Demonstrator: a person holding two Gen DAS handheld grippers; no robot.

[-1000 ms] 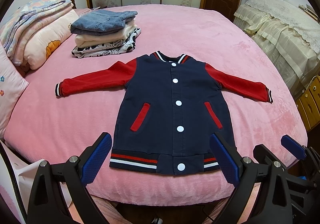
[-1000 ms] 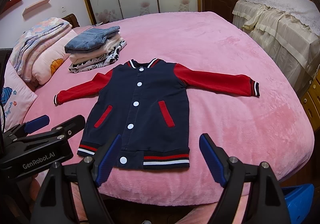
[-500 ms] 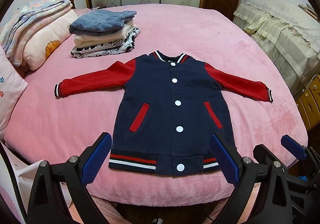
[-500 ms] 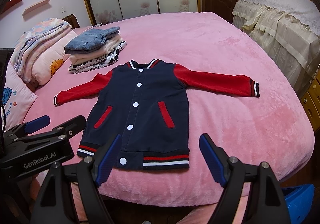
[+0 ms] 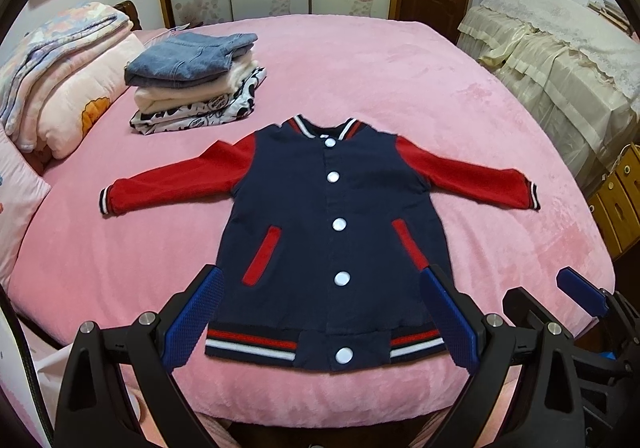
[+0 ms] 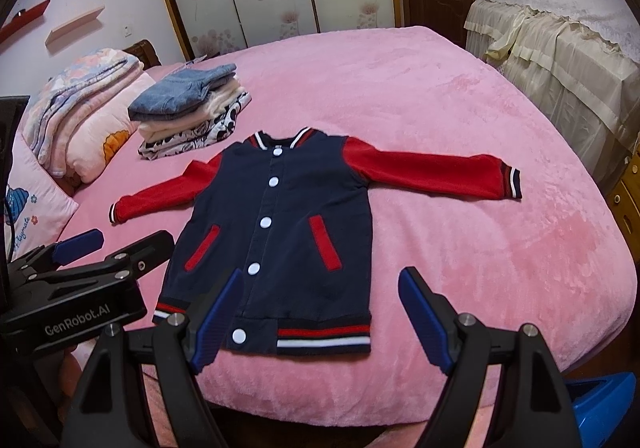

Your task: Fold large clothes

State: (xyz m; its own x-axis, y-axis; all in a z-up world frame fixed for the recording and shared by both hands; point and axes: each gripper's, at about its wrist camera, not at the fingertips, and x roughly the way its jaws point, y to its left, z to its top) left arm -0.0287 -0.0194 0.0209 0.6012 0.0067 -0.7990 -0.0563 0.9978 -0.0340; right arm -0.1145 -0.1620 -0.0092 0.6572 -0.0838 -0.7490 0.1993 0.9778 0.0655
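The jacket (image 5: 336, 232) lay flat and buttoned on the pink bed (image 5: 360, 60), both sleeves spread out, no fold begun. A stack of folded clothes (image 5: 192, 84) sat at 10 o'clock from it. The left tongs (image 5: 324, 324) and right tongs (image 6: 320, 320) hung wide open near the hem, holding nothing

Jacket (image 6: 280, 232) lies flat and buttoned on the pink bed (image 6: 460, 120), both red sleeves spread out, hem toward the near edge. Right gripper (image 6: 320, 322) hangs over that edge with its blue pads wide apart, holding nothing; left gripper (image 6: 116, 242) sits just off the jacket's left hem corner, also spread and empty. Stack of folded clothes (image 6: 188, 108) beyond the left sleeve, next to a folded quilt (image 6: 76, 104).
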